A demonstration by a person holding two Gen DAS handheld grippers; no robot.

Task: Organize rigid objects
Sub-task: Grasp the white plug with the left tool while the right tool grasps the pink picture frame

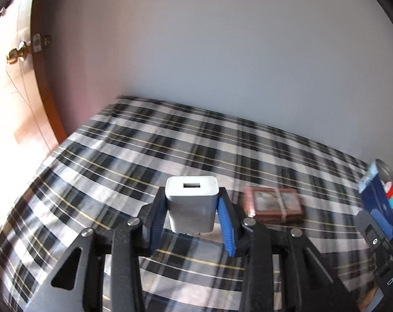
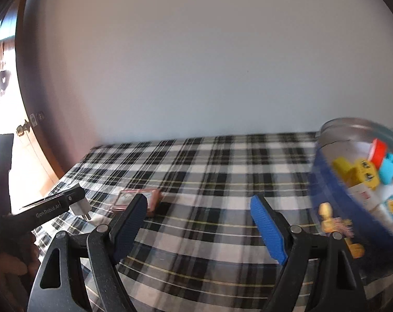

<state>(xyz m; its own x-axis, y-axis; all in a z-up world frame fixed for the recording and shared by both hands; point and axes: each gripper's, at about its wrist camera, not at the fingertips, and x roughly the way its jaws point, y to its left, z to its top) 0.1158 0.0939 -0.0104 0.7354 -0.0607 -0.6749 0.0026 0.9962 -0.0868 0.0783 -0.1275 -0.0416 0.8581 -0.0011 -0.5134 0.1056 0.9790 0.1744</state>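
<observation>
Left wrist view shows the left gripper [image 1: 192, 208] clenched on a white USB charger [image 1: 191, 202], held by its two side faces with the USB port facing away from the camera and the plug prongs toward the gripper body. The charger is lifted clear of the checked tablecloth [image 1: 118, 156]. Just right of it on the cloth lies a small reddish box [image 1: 273, 204] bound with a band, and at the far right edge stands the blue bowl [image 1: 378, 197], where the right gripper [image 1: 378, 231] also shows.

From the right wrist view, the right gripper [image 2: 200, 223] is spread wide with nothing between its blue pads [image 2: 268, 230]. The bowl [image 2: 326, 195] sits close on its right, already holding yellow, red and turquoise toy blocks [image 2: 357, 173] and some small cards; a small yellow figure [image 2: 326, 218] shows at the bowl's near side, though whether it lies inside or outside is unclear.

The likely goal is to drop the charger into the bowl. The risks: the smooth plastic sides could slip in the pads if the grip loosens during the swing across; the path passes over the reddish box, which a low carry could knock; and both tools converge near the bowl, so they could collide or tip its rim.
</observation>
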